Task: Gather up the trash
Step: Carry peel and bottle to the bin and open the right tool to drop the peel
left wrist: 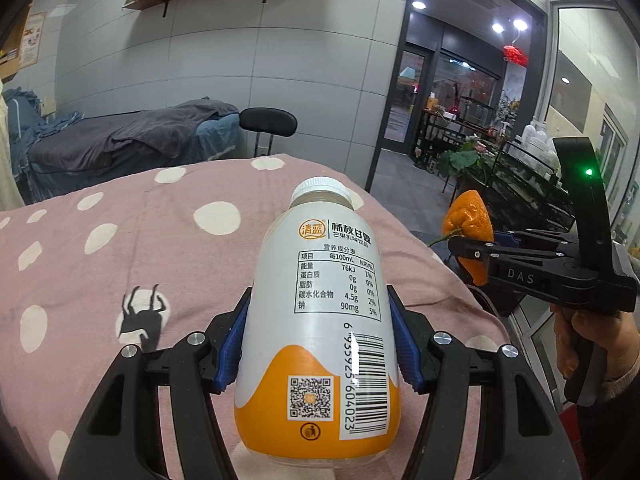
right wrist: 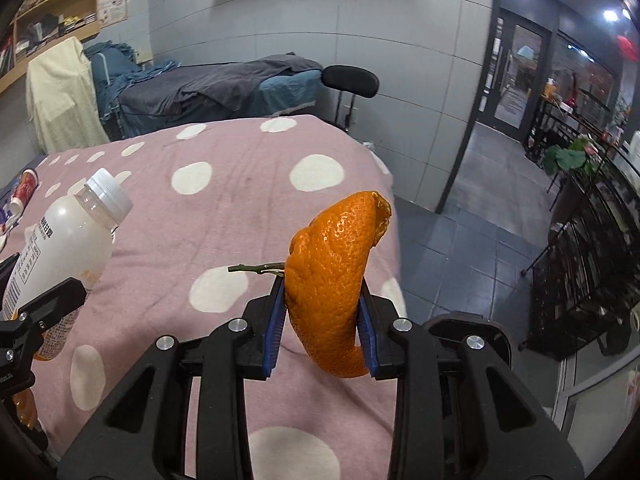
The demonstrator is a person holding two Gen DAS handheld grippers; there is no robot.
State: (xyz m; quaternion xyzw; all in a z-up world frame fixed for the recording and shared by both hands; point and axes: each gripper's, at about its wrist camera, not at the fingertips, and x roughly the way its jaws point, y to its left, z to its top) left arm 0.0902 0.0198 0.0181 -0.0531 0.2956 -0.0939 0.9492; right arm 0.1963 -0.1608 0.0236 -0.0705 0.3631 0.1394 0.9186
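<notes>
My left gripper is shut on a white and orange plastic drink bottle with a white cap, held above the pink dotted bed cover. The bottle also shows in the right wrist view at the left. My right gripper is shut on a piece of orange peel with a green stem, held above the bed's right part. In the left wrist view the right gripper and the orange peel are at the right, beyond the bed's edge.
A small red and white item lies at the bed's far left. Behind the bed stand a black chair and a cot with grey and blue bedding. A tiled floor and black plant racks are on the right.
</notes>
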